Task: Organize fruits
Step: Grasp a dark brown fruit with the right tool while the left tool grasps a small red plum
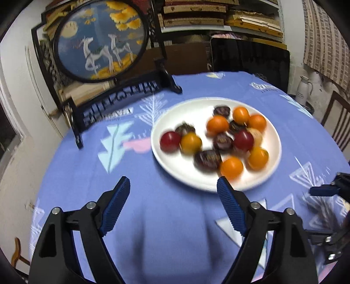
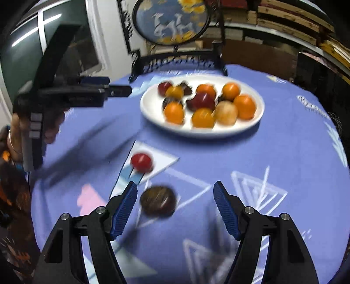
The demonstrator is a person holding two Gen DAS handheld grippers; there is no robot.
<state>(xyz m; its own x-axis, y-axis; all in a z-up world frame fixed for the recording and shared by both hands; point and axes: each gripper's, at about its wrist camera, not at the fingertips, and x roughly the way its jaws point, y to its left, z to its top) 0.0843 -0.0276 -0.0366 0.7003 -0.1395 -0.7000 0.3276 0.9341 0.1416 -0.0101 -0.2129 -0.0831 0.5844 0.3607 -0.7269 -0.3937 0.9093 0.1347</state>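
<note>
A white plate on the blue tablecloth holds several orange, red and dark brown fruits; it also shows in the right wrist view. My left gripper is open and empty, just short of the plate's near rim. My right gripper is open over the cloth. A dark brown fruit lies on the cloth between its fingers, close to the left finger. A red fruit lies on the cloth just beyond. The left gripper also shows at the left of the right wrist view.
A round painted screen on a black stand stands at the table's far left edge. Shelves with boxes fill the back wall. A dark chair back is behind the table, a wooden chair at the right.
</note>
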